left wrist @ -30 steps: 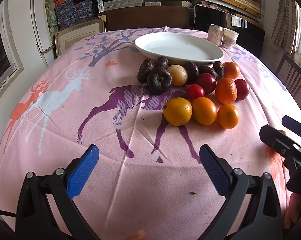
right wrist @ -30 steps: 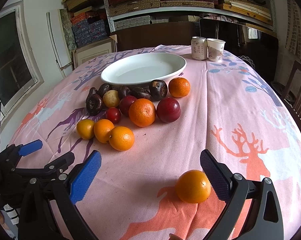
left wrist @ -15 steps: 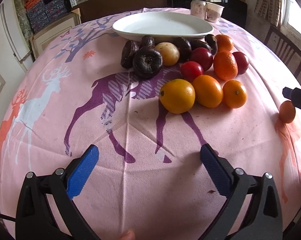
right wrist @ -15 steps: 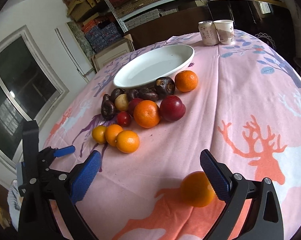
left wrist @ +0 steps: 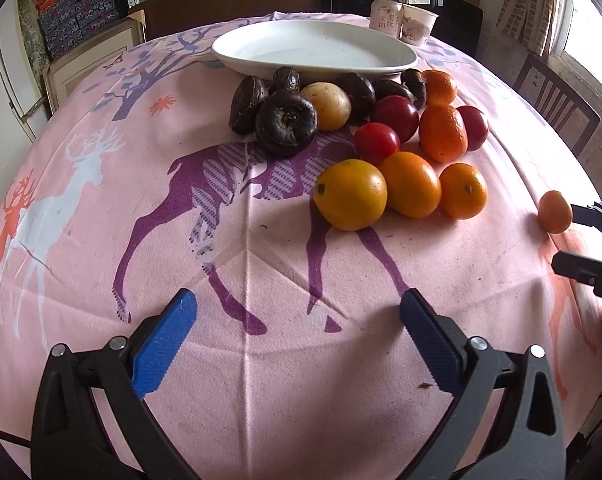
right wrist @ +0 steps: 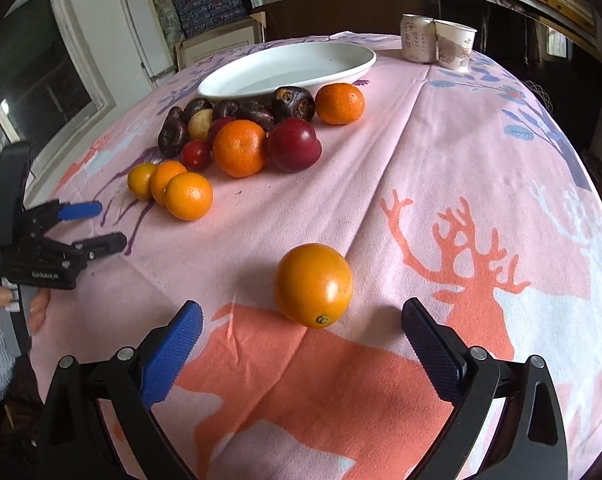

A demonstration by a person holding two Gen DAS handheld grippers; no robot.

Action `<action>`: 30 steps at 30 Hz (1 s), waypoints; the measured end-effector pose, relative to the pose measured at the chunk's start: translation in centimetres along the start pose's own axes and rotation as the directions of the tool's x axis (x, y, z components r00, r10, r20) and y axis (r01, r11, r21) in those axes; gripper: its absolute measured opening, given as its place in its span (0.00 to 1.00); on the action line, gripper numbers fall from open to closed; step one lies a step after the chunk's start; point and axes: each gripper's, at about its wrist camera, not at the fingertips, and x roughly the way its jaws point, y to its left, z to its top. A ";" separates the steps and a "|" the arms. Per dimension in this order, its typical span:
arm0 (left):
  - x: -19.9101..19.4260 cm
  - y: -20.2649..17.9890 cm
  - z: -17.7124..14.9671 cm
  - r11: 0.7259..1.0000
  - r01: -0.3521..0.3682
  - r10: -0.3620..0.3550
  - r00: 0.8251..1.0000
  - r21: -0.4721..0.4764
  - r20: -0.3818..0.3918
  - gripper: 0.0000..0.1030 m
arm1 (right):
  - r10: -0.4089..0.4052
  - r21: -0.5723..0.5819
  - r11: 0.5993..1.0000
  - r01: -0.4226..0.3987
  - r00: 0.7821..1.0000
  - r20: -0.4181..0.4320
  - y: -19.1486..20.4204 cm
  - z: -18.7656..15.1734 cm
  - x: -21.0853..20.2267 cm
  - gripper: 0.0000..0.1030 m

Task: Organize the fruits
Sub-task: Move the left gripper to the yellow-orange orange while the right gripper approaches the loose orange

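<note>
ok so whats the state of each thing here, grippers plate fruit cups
left gripper: open, empty
right gripper: open, empty, lone orange just ahead of it, untouched
white plate: upright, empty
fruit pile: loose on the tablecloth beside the plate
can: upright
paper cup: upright, contents hidden
</note>
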 end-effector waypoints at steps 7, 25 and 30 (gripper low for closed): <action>-0.1 -0.2 0.1 1.000 0.005 -0.005 1.000 0.013 0.003 0.96 | -0.019 -0.026 0.999 0.019 1.000 0.002 -0.2 0.3 -0.3 0.97; 0.6 -2.4 3.7 0.988 0.052 -0.068 0.992 0.143 0.104 0.95 | -0.004 0.008 1.000 0.003 0.999 0.044 -0.5 1.2 0.1 0.82; 0.6 -0.6 4.2 0.990 0.033 -0.051 0.989 0.135 0.136 0.94 | -0.014 -0.009 1.000 0.014 0.999 0.033 -0.1 1.3 0.3 0.84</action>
